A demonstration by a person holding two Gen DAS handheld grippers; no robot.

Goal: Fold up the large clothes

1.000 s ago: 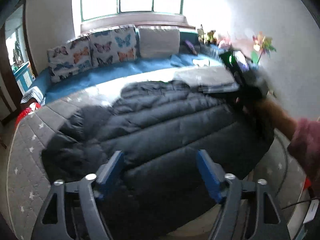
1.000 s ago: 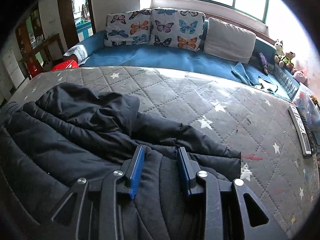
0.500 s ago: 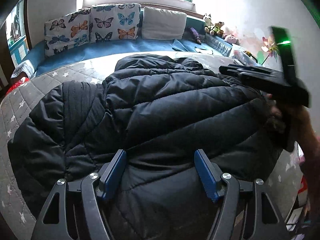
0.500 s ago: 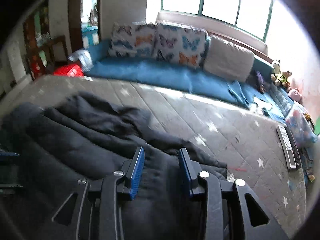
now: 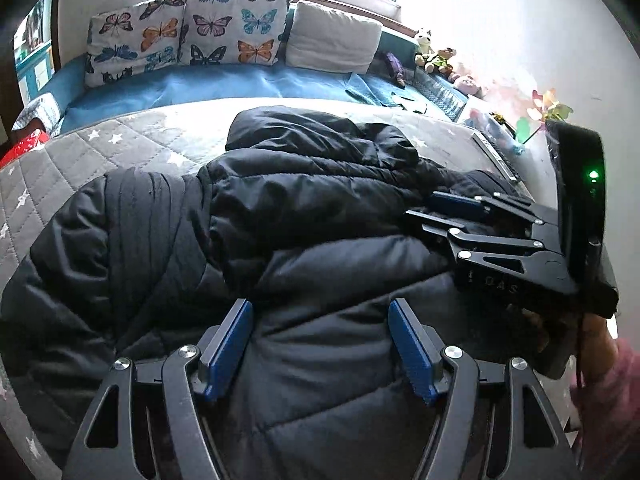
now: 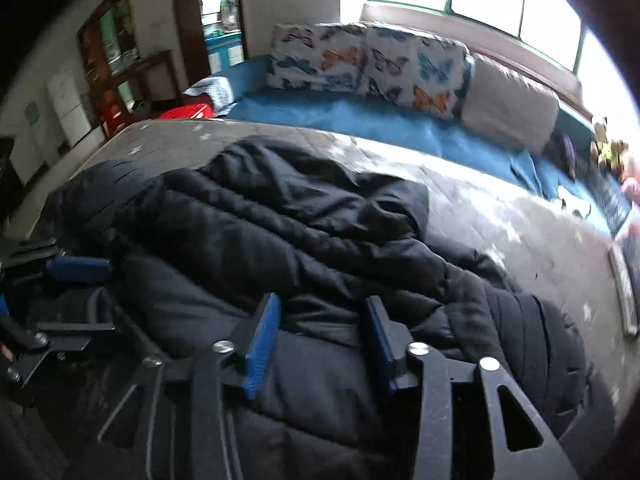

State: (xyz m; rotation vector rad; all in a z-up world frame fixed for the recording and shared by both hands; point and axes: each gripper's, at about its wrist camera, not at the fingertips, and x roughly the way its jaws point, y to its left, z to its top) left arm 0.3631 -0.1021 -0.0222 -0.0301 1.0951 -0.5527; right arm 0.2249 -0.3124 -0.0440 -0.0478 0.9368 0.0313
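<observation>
Since a second ago, both tools have been drawing closer over the black puffer jacket (image 5: 288, 208), which is now filling most of the left wrist view, and the right tool (image 6: 320, 344) has been loosening from the fold it was pinching. Its jaws are opening at this moment, with quilted fabric lying between the blue pads (image 6: 262, 344) but no longer squeezed. The left tool (image 5: 320, 348) is hovering with its jaws spread wide above the jacket's near panel, nothing clamped. The jacket is lying bunched and partly folded on the grey quilted mattress (image 5: 72, 164) patterned with white stars, its ribbed cuff (image 5: 136, 200) pointing toward the left edge. In the left wrist view the right tool (image 5: 436, 216) is reaching in from the right side, low over the jacket, gripped by a hand in a pink sleeve (image 5: 612, 392). Behind the mattress, butterfly cushions (image 5: 188, 32) are leaning against the wall on a blue bed sheet (image 5: 224, 88).
</observation>
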